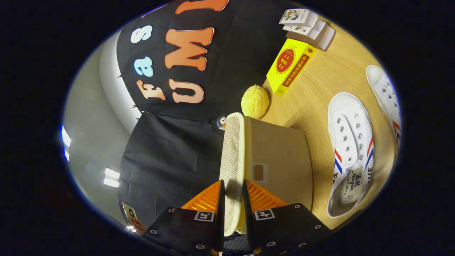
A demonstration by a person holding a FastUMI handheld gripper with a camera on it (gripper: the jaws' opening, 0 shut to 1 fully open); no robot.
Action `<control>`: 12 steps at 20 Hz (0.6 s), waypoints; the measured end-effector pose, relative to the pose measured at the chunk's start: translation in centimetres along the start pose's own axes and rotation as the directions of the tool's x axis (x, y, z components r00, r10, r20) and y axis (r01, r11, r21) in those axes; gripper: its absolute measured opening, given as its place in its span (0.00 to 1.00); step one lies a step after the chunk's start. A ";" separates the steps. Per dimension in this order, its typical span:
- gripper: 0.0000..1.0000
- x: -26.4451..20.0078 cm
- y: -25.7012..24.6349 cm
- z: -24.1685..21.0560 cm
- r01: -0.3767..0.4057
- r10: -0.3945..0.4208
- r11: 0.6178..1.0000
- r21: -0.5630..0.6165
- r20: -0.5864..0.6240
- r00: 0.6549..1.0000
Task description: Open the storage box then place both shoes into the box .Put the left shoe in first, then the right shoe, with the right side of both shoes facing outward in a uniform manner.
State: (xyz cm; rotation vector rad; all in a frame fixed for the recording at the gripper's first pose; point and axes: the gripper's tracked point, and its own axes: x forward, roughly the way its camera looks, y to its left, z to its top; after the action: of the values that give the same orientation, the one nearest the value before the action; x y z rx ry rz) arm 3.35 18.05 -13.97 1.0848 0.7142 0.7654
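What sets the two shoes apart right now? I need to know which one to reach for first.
The near shoe lies right beside the box, while the far shoe lies farther out on the table. The near shoe shows its whole length, insole included; the far shoe shows only part of itself. Both are white, unlaced, with red and blue stripes. The gripper is shut on the lid.

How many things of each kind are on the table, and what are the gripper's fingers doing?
Shoes: 2
Books: 3, in a stack
Yellow box: 1
Yellow ball: 1
Storage box: 1
Total: 8
The gripper is shut on the storage box's lid, one finger on each side.
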 end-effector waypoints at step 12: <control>0.06 2.6 12.0 -0.8 -0.018 0.019 0.976 -0.218 0.007 1.000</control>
State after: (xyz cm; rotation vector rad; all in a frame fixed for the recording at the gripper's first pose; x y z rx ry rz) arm 1.86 23.83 -3.18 0.8960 0.5980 0.8340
